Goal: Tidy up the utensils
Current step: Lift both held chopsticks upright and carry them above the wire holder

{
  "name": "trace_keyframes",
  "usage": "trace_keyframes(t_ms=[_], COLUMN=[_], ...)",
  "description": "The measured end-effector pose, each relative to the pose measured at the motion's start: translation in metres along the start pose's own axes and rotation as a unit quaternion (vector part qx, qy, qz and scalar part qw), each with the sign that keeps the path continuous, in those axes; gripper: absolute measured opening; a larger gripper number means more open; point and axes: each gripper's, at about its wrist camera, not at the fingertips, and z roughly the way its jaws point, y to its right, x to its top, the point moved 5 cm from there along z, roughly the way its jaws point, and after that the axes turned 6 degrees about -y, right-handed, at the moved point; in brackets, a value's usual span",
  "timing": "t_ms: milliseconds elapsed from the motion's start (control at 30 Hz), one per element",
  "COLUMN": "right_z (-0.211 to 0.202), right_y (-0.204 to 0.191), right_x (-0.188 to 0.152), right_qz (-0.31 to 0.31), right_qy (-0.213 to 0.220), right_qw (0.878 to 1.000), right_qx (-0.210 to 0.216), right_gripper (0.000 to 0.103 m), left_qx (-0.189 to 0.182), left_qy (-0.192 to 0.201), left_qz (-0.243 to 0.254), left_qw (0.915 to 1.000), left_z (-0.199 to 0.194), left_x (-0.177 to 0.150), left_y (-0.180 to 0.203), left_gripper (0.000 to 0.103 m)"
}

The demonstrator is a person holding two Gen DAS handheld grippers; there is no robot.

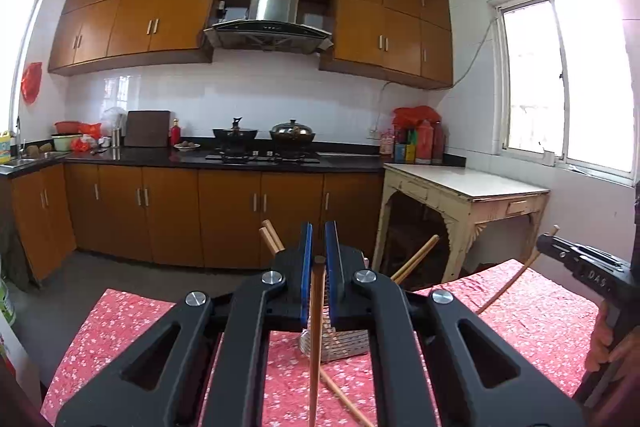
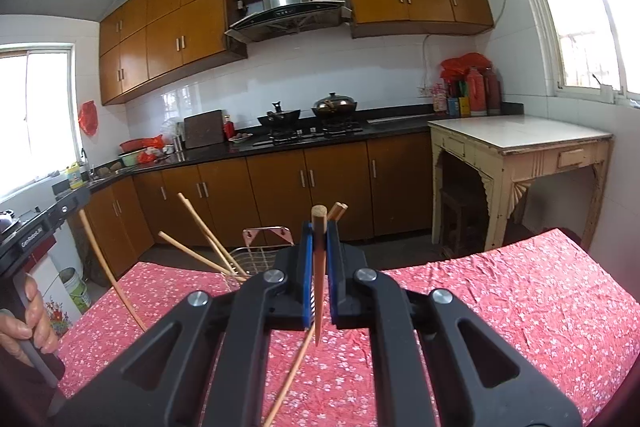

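My left gripper (image 1: pixel 319 259) is shut on a brown wooden chopstick (image 1: pixel 316 331) that stands upright between its blue pads above the red floral tablecloth (image 1: pixel 120 323). My right gripper (image 2: pixel 319 247) is shut on another brown chopstick (image 2: pixel 319 267), also upright. A wire utensil basket (image 1: pixel 340 345), also in the right wrist view (image 2: pixel 256 259), stands on the table with several chopsticks (image 2: pixel 208 235) leaning out of it. A pale chopstick (image 1: pixel 344 397) lies on the cloth beside the basket. The right gripper body (image 1: pixel 588 267) shows at the right of the left wrist view.
The table's far edge (image 2: pixel 480 251) drops to the kitchen floor. A cream side table (image 1: pixel 472 187) stands at the right under a window. Brown cabinets and a black counter with a stove and pots (image 1: pixel 260 143) line the back wall.
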Motion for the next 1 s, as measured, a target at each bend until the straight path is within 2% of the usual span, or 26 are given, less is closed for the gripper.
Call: trace_keyframes(t_ms=[500, 767, 1000], right_z=[-0.013, -0.008, 0.022], right_y=[-0.026, -0.038, -0.051], right_x=[0.037, 0.069, 0.096], right_qz=[-0.025, -0.028, -0.029], right_qy=[0.028, 0.041, 0.040], right_qw=[0.999, 0.998, 0.998], right_qx=[0.031, 0.041, 0.043], right_gripper=[0.007, 0.007, 0.007], left_qx=[-0.024, -0.014, 0.012], left_qy=[0.010, 0.023, 0.050], left_qz=[0.007, 0.006, 0.010], left_qw=[0.9996, 0.9996, 0.9986], left_z=[0.020, 0.030, 0.041], left_x=[0.035, 0.061, 0.095], left_y=[0.037, 0.044, 0.045], left_gripper=[0.006, 0.006, 0.006])
